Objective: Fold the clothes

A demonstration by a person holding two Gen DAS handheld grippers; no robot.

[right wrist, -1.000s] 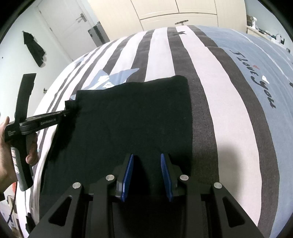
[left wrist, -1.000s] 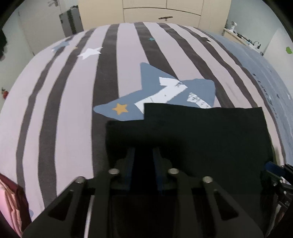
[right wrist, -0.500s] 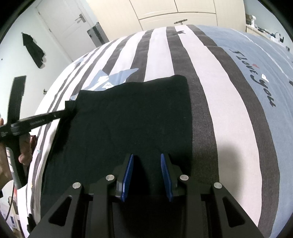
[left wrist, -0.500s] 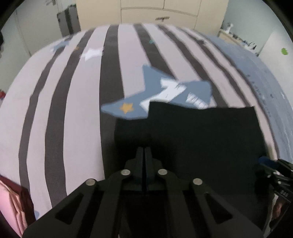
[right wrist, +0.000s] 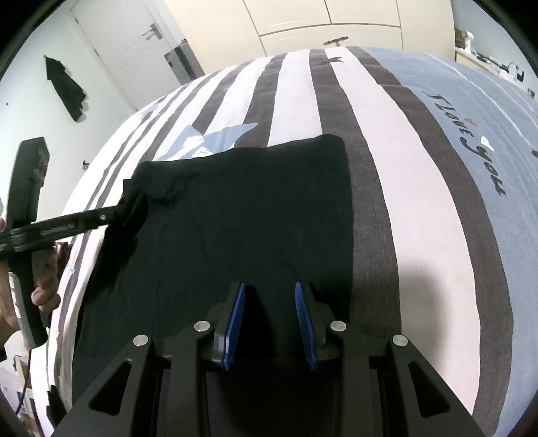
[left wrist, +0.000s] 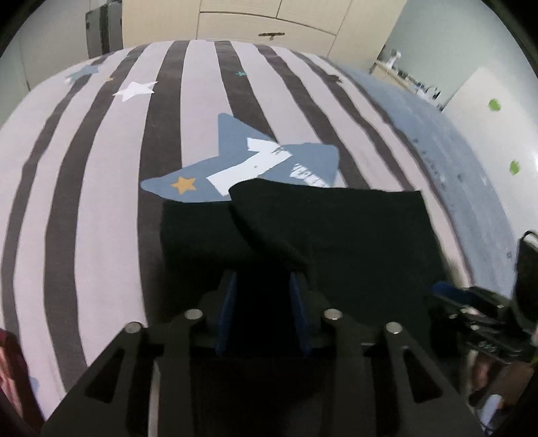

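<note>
1. The striped grey-and-white bedspread (right wrist: 417,188) carries dark script along its blue band near the right edge; it seems to read "I love you", with a small red mark above the middle word.
2. A blue star-shaped patch (left wrist: 235,171) printed on the bedspread shows a large white "7", a small orange star and some broken white lettering too worn to read.
3. The left gripper's side bar bears a small printed label in the right wrist view, too blurred to make out.
4. The folded black fabric garment (right wrist: 242,218) lies flat on the bedspread, near its middle, as a rough rectangle. In the right wrist view its long axis runs from the near edge of the bed away toward the cream wardrobe (right wrist: 336,20).
5. The far left corner of the garment is lifted and creased, with a flap rising over the blue star patch.
6. The left gripper (left wrist: 263,302) has just been opening its jaws; they stand partly apart with the raised black flap between the blue pads, and I cannot tell whether the pads press on it.
7. The right gripper (right wrist: 270,322) hangs over the garment's near edge, jaws partly apart, the blue pads (right wrist: 235,319) clear of the cloth and gripping nothing.
</note>
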